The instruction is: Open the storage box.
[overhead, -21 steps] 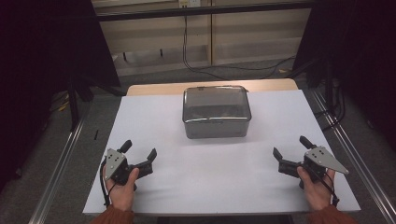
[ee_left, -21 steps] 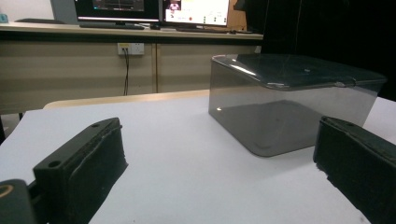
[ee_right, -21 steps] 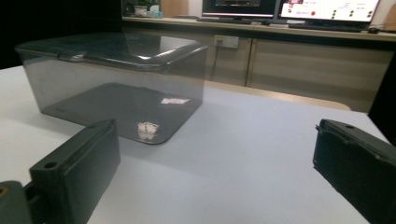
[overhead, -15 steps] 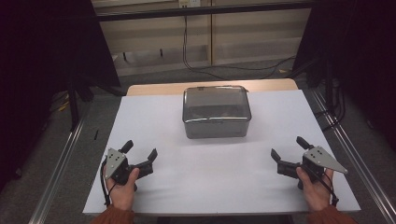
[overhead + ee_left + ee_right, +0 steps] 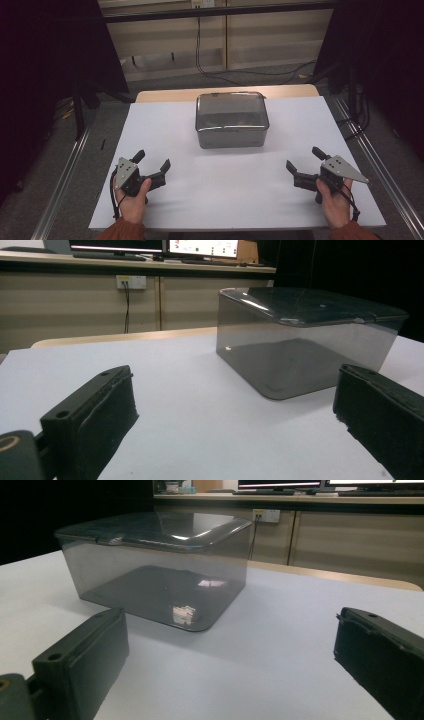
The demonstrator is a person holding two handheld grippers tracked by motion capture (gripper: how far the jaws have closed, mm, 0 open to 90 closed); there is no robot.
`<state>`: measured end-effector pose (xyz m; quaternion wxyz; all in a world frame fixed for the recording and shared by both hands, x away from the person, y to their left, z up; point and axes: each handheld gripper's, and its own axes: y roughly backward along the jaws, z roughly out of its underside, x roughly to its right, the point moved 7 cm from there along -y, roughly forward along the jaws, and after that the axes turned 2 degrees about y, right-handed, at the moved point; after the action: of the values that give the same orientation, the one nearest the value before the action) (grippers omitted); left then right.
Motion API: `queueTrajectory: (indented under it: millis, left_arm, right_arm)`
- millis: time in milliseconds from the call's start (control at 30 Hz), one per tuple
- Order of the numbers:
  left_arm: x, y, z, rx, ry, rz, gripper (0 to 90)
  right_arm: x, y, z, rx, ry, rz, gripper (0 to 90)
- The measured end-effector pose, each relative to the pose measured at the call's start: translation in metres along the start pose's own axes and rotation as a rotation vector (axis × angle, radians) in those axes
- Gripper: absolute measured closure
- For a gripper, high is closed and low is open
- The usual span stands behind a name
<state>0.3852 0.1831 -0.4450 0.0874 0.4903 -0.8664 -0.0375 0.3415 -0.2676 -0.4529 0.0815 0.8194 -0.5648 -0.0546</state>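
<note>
Hands low, near edge | left claw (image 5: pixel 151 162) agape | right claw (image 5: pixel 305 159) agape

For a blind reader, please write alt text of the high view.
A lidded, smoky translucent plastic box stands on a white table. Near its front edge, two hands hold the open, empty left gripper and right gripper.

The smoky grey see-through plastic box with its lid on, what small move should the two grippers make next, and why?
Probably bring both grippers forward toward the lidded smoky grey transparent plastic box. The left gripper and right gripper sit near the front edge of the white table, jaws open and empty, well short of the box, which stands untouched between them farther back.
</note>
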Motion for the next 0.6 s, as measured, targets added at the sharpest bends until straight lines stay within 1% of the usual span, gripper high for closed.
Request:
queueTrajectory:
  millis: [33,67,100,167,233,267,300,367,400,433,500,533,600]
  left_arm:
    - [0.000,0.001,0.000,-0.002,-0.003,-0.001,3.2]
    - [0.000,0.001,0.000,-0.004,0.001,-0.002,3.2]
    - [0.000,0.002,0.000,-0.004,0.002,-0.001,3.2]
    - [0.000,0.003,0.001,-0.007,-0.007,-0.002,3.2]
    - [0.000,0.003,0.000,-0.001,0.000,-0.001,3.2]
    - [0.000,0.003,-0.001,0.002,0.000,0.003,3.2]
    - [0.001,0.004,0.000,-0.002,-0.008,0.006,3.2]
    - [0.001,0.004,0.000,-0.001,-0.006,0.006,3.2]
    - [0.001,0.004,0.000,-0.001,-0.006,0.006,3.2]
    - [0.001,0.003,0.001,-0.007,-0.009,0.004,3.2]
    - [0.001,0.003,0.001,-0.007,-0.006,0.004,3.2]
    - [0.000,0.002,0.001,-0.013,-0.009,-0.005,3.2]
    - [-0.001,0.003,0.001,-0.015,-0.015,-0.025,2.8]
  right_arm:
    - [-0.001,0.000,0.000,-0.001,0.006,-0.002,0.5]
    - [-0.002,-0.001,-0.001,0.000,0.021,-0.006,0.1]
    - [-0.003,-0.001,-0.001,-0.002,0.034,-0.001,0.1]
    - [-0.005,-0.003,-0.001,-0.006,0.039,-0.007,0.1]
    - [-0.006,-0.005,-0.001,-0.019,0.048,0.013,0.7]
    - [-0.006,-0.005,-0.001,-0.019,0.048,0.013,0.7]
    - [-0.011,-0.007,-0.002,-0.014,0.059,-0.021,0.0]
    - [-0.016,-0.007,-0.005,-0.002,0.066,-0.050,0.0]
    - [-0.016,-0.007,-0.005,-0.002,0.066,-0.050,0.0]
    - [-0.020,-0.009,-0.006,0.003,0.070,-0.069,0.0]
    - [-0.023,-0.012,-0.006,-0.001,0.070,-0.084,0.0]
    - [-0.024,-0.014,-0.006,-0.005,0.076,-0.081,0.0]
    - [-0.026,-0.017,-0.005,-0.009,0.067,-0.097,0.0]
